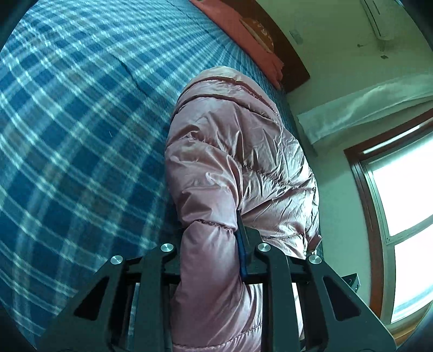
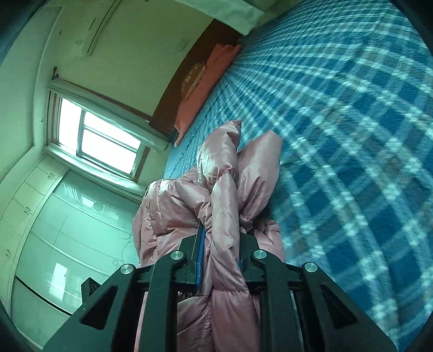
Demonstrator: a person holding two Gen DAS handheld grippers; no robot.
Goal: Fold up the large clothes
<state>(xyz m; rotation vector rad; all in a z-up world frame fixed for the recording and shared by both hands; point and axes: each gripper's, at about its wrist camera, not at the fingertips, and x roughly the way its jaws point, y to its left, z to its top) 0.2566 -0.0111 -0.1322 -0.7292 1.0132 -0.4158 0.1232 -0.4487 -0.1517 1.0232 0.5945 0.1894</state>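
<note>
A shiny pink puffer jacket is held up above a bed with a blue plaid cover. My left gripper is shut on a thick padded fold of the jacket; the left finger is hidden behind the fabric. In the right wrist view the jacket hangs bunched, with a sleeve and a flap sticking up toward the bed. My right gripper is shut on another padded fold of the jacket.
A pink pillow lies by the dark wooden headboard; it also shows in the right wrist view. A window, a wall air conditioner and a glass-front wardrobe line the walls.
</note>
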